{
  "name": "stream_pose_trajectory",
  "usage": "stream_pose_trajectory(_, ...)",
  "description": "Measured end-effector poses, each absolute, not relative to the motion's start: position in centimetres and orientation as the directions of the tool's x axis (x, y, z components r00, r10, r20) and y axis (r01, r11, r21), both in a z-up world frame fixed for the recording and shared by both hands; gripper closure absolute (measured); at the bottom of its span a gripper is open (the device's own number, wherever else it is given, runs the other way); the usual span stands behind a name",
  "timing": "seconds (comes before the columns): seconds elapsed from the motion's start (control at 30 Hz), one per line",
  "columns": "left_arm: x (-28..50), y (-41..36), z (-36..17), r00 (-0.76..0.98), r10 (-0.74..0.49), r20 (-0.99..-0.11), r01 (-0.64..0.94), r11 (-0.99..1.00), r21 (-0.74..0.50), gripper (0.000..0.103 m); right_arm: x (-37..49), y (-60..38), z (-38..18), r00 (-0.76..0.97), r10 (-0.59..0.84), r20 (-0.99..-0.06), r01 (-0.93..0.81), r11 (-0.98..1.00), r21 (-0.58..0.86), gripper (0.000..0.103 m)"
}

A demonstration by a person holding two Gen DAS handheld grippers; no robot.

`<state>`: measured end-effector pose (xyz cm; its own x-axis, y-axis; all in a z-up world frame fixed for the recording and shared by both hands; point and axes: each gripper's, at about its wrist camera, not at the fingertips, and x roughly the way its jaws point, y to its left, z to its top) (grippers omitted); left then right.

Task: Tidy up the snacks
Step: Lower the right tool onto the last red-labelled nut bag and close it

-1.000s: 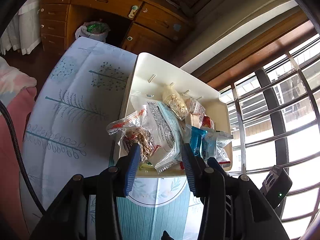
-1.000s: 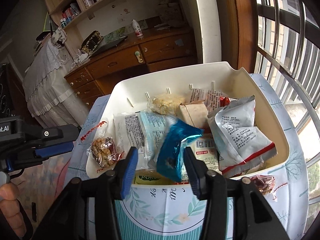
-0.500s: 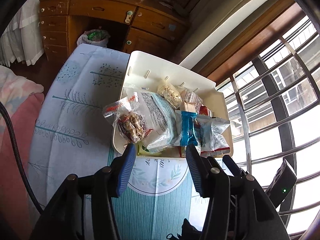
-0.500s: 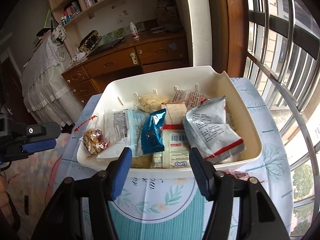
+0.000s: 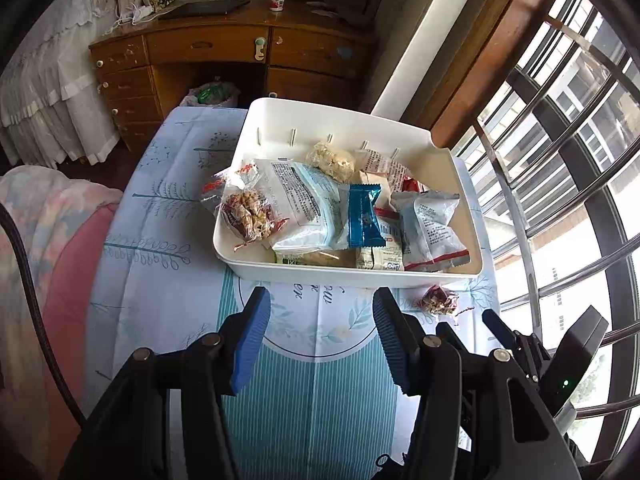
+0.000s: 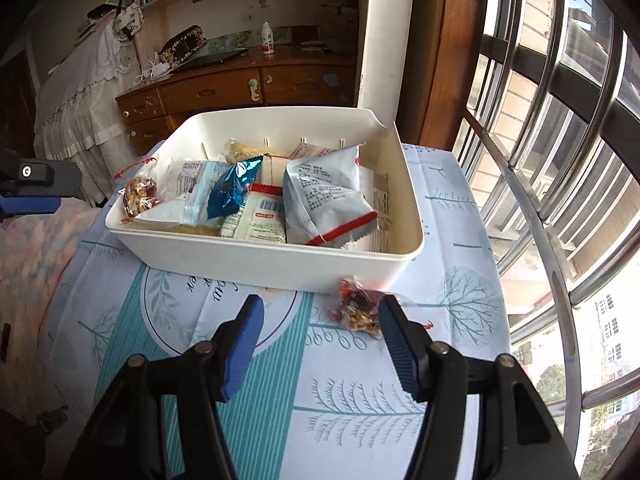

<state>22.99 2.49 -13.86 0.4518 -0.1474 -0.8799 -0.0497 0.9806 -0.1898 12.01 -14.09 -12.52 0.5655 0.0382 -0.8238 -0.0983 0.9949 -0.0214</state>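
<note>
A white bin (image 5: 348, 276) (image 6: 256, 258) on the table holds several snack packets, among them a blue foil packet (image 5: 363, 218) (image 6: 230, 190) and a clear nut packet (image 5: 248, 212) (image 6: 138, 196) at its left rim. One small red nut packet (image 5: 438, 302) (image 6: 358, 308) lies on the tablecloth outside the bin's near right corner. My left gripper (image 5: 320, 340) is open and empty, short of the bin. My right gripper (image 6: 318, 340) is open and empty, its right finger (image 6: 396, 340) beside the loose packet.
The table carries a blue and white leaf-print cloth (image 5: 304, 380) (image 6: 340, 400). Window bars (image 5: 560, 200) (image 6: 560, 160) run along the right. A wooden desk (image 5: 224, 56) (image 6: 240, 80) stands behind the table. A pink blanket (image 5: 48, 240) lies left. The left gripper's body (image 6: 32, 188) shows at the right view's left edge.
Both grippers have pulled back from the bin and opened wider. The blue foil packet now lies in the bin. The loose red packet has come into view.
</note>
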Motion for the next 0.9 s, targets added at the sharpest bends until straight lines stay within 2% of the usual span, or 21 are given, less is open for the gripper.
stream_pose_trajectory(0.03,22.5,2.1,-13.9,0.448,-0.131,-0.884,-0.057,0.983,-0.174,0.050,11.9,-14.5,-12.7,0.561,0.041,-0.827,-0.099,0.995,-0.018,0.037)
stream_pose_trajectory(0.13,21.5,1.5,-14.4,0.423,-0.077,-0.903,-0.095,0.987,-0.128,0.039,11.8,-15.5,-13.3,0.558,0.049,-0.828,-0.101,0.995,-0.009,0.034)
stream_pose_trajectory(0.27,20.4,1.0,-15.2,0.390,-0.005,-0.921,-0.155,0.985,-0.071,0.038,12.2,-16.4,-14.5,0.528,0.074,-0.846,-0.094,0.995,0.029,0.033)
stream_pose_trajectory(0.37,20.1,0.9,-15.8,0.363,0.055,-0.930,-0.181,0.983,-0.012,0.033,12.8,-17.3,-15.4,0.510,0.099,-0.854,-0.070,0.995,0.073,0.027)
stream_pose_trajectory(0.63,19.6,1.1,-18.1,0.275,0.181,-0.944,-0.241,0.964,0.114,0.029,14.4,-18.2,-18.3,0.466,0.116,-0.877,-0.008,0.992,0.127,0.026)
stream_pose_trajectory(0.9,18.4,1.9,-20.3,0.198,0.219,-0.955,-0.258,0.952,0.165,0.028,16.0,-18.7,-21.2,0.442,0.073,-0.894,0.041,0.994,0.101,0.026)
